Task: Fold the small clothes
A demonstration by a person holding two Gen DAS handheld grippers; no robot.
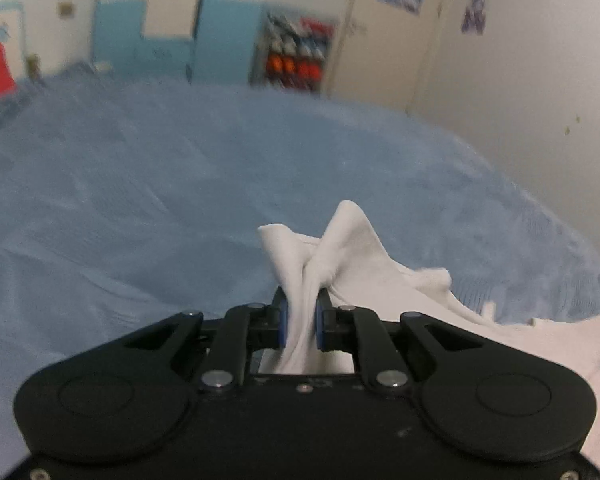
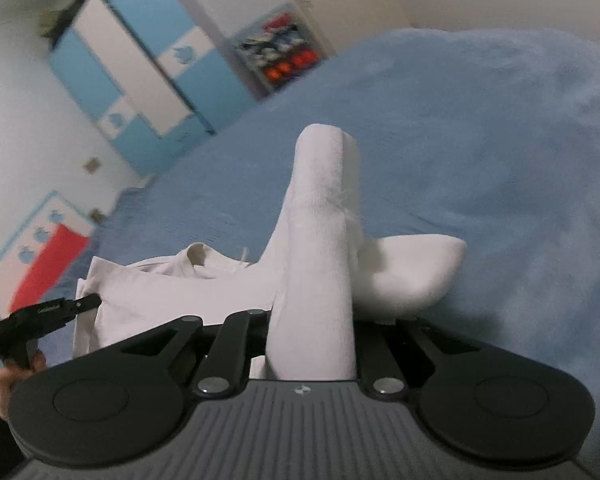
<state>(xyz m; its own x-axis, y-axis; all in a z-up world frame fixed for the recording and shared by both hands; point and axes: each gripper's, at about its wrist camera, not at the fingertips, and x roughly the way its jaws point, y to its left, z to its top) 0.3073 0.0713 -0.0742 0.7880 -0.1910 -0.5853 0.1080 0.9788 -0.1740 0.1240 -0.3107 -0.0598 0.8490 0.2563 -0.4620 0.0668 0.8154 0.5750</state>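
Blue bedspread — white garment spread on it, partly lifted

**White garment lifted at two points above the blue bed**

A small white cotton garment is bunched and partly raised off the blue bedspread. One gathered fold stands up in a twisted peak, pinched narrow at its base and flaring into two soft lobes above. Another part rises as a thick, rolled column, with a rounded flap sticking out to its side. Between them the cloth lies flatter, its ribbed neckline showing, wrinkled and facing upward.
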